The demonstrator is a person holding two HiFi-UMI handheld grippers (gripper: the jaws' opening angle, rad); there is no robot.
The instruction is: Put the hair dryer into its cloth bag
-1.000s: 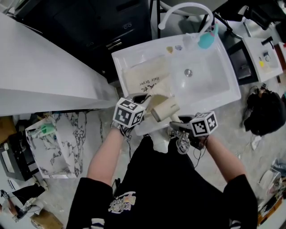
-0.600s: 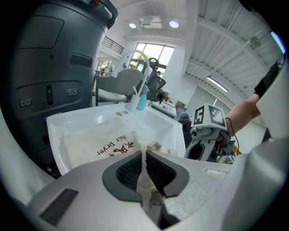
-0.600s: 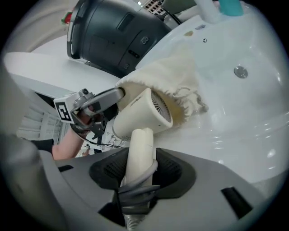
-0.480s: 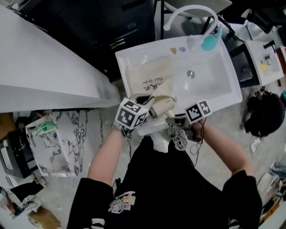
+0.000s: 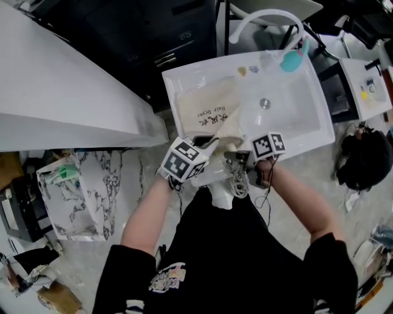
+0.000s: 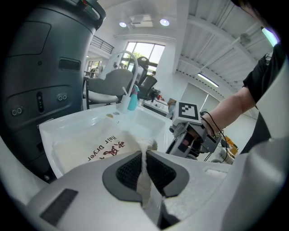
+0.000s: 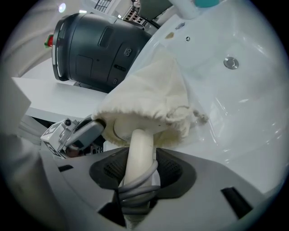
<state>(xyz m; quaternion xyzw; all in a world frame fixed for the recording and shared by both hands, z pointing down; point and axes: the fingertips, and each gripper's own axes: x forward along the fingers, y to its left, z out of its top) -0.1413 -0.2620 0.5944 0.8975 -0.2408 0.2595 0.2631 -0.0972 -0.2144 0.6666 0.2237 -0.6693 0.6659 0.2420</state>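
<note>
The cream cloth bag (image 5: pixel 207 109), printed "Hair Dryer", lies on the left side of the white sink (image 5: pixel 307 92). My left gripper (image 6: pixel 144 164) is shut on the rim of the bag's mouth (image 6: pixel 143 149) and lifts it at the sink's near edge. My right gripper (image 7: pixel 140 168) is shut on the cream handle of the hair dryer (image 7: pixel 137 146), which has a grey cord (image 7: pixel 135 187) wound round it. The dryer's head sits inside the bag's (image 7: pixel 151 92) mouth, hidden by cloth. In the head view both grippers (image 5: pixel 209 148) (image 5: pixel 241 164) meet at the near rim.
A white curved faucet (image 5: pixel 264 13) and a teal bottle (image 5: pixel 290 56) stand at the sink's far edge, with the drain (image 5: pixel 264 103) in the basin. A dark grey machine (image 7: pixel 97 43) and a white counter (image 5: pixel 61 104) are at the left. A black bag (image 5: pixel 362 160) lies on the floor at the right.
My right gripper has moved toward the sink and rolled, pushing the dryer's head into the bag's mouth, so its cream body no longer shows. The left gripper has hardly moved.
</note>
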